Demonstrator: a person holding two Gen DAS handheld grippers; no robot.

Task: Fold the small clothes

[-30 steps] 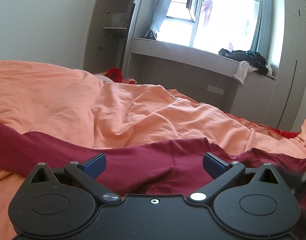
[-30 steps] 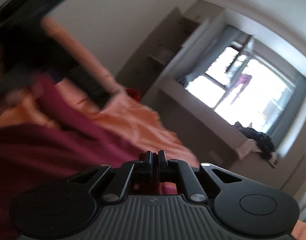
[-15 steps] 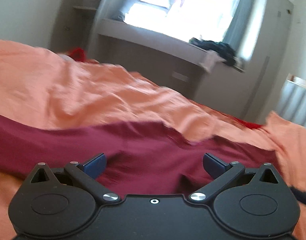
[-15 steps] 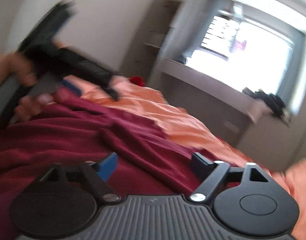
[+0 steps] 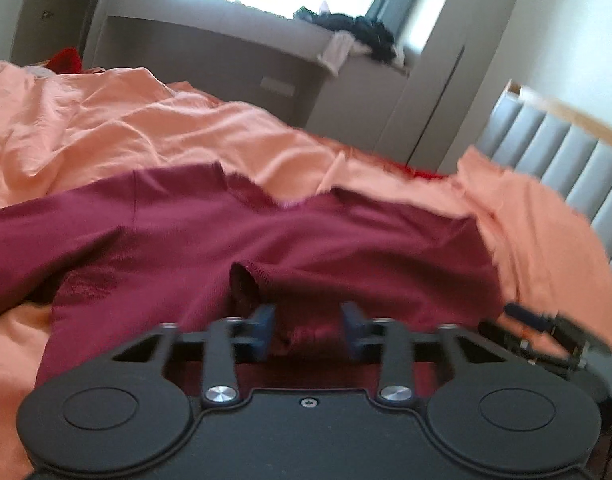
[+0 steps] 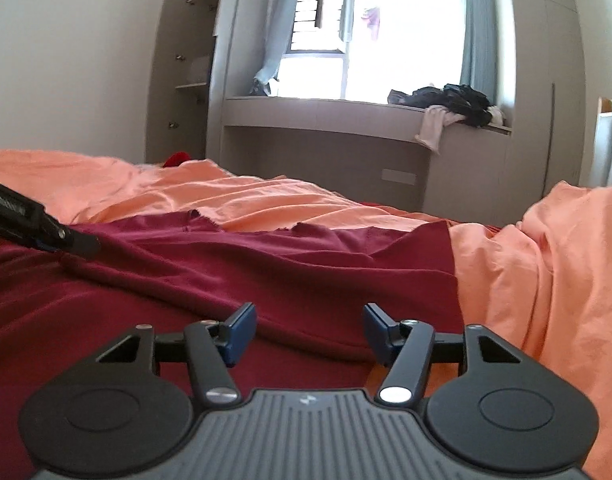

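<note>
A dark red, soft knit garment (image 5: pixel 290 240) lies spread and rumpled across the middle of the left wrist view, on a crumpled orange bedsheet (image 5: pixel 118 128) that fills the upper left and right edge of the frame. The left gripper (image 5: pixel 309 326) sits low in the centre, its blue-padded jaws closing around a bunched fold of the red cloth that rises between them; whether the pads already press on it I cannot tell through the blur. Just above them a stitched hem curls into a small dark opening.

In the right wrist view the same garment (image 6: pixel 266 264) covers the lower left and centre, its far edge ragged against the sheet (image 6: pixel 545 264). The right gripper (image 6: pixel 309 330) hovers low over the cloth near its right border, jaws closing but well spread, with nothing pinched between them. The left gripper's black tip shows at the left edge, resting on the cloth.

A heap of dark clothes (image 6: pixel 453 104) lies on the grey window ledge (image 6: pixel 325 108) at the upper right.
</note>
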